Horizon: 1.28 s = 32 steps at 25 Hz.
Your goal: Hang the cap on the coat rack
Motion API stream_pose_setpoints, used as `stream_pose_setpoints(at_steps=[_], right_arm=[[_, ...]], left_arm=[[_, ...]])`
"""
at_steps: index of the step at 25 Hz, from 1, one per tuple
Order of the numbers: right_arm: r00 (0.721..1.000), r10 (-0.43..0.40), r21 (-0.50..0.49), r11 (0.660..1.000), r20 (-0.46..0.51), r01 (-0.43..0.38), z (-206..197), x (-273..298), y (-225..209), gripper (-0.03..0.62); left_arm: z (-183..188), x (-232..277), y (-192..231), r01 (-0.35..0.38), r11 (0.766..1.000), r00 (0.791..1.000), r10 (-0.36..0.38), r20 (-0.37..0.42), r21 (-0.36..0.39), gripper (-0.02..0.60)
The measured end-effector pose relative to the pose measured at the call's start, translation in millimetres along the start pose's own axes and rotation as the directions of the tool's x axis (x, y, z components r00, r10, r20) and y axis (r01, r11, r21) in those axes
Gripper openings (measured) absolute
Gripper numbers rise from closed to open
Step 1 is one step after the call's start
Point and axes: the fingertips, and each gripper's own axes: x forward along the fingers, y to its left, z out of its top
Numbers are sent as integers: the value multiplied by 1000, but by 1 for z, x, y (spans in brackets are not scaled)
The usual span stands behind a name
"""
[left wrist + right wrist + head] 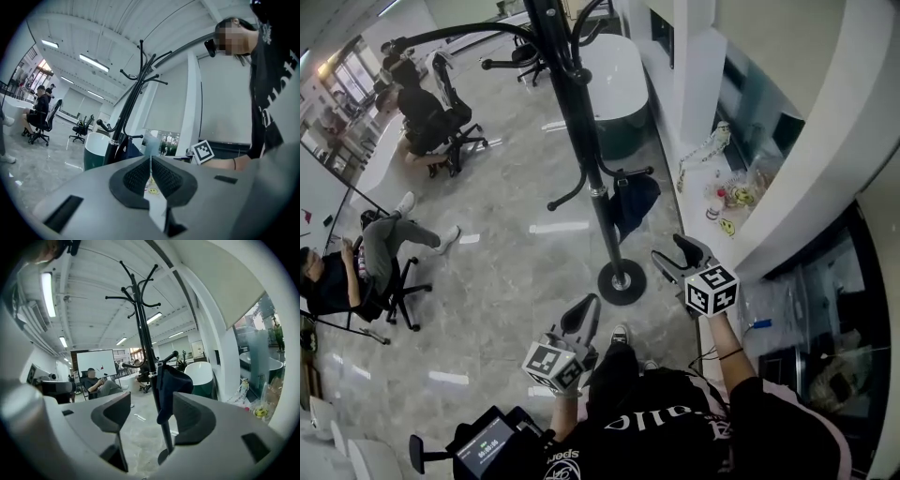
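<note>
A dark blue cap [633, 202] hangs from a low hook of the black coat rack [581, 122], just right of its pole. My right gripper [675, 255] is held below and right of the cap, apart from it, open with nothing between its fingers. In the right gripper view the cap [171, 390] and the rack pole [143, 333] show beyond the gap of the right gripper [150, 416]. My left gripper [584, 314] sits lower, near the rack's round base [622, 281], shut and empty. The left gripper view shows the left gripper [151, 176] with its pads together, the rack [129, 110] beyond.
Two people sit on office chairs at the left [356, 267] and far left [422, 117]. A round white and green counter [614, 89] stands behind the rack. A white ledge [727, 192] with small items runs along the right wall. Polished floor [516, 253] surrounds the rack.
</note>
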Motion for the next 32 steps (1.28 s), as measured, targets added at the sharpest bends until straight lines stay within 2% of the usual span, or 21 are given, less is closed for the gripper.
stream_pose_setpoints(at_steps=[9, 14, 16, 20, 23, 27, 32], right_arm=[[995, 99, 4, 995, -14, -99, -29, -54, 58, 287], [992, 123, 15, 992, -28, -123, -47, -75, 88, 276], [993, 116, 18, 993, -27, -116, -53, -84, 97, 247], [997, 76, 53, 996, 2, -76, -56, -99, 113, 97], [999, 45, 63, 997, 1, -45, -60, -109, 131, 41], [1000, -9, 59, 998, -22, 10, -70, -118, 167, 18], [999, -37, 83, 996, -36, 40, -91, -130, 232, 15]], left_arm=[[-33, -35, -56, -10, 1000, 999, 10, -47, -12, -2], [-41, -53, -64, -31, 1000, 997, 30, -65, -5, -2], [-40, -59, -62, -23, 1000, 999, 23, -38, 6, -2], [-30, -71, -62, 0, 1000, 1000, 0, -13, 20, -2], [-20, -85, -72, 25, 999, 999, -24, -42, 25, -2], [-21, -127, -71, 49, 999, 998, -49, -33, 22, -2], [-29, -196, -65, 61, 998, 997, -60, -49, 18, -2]])
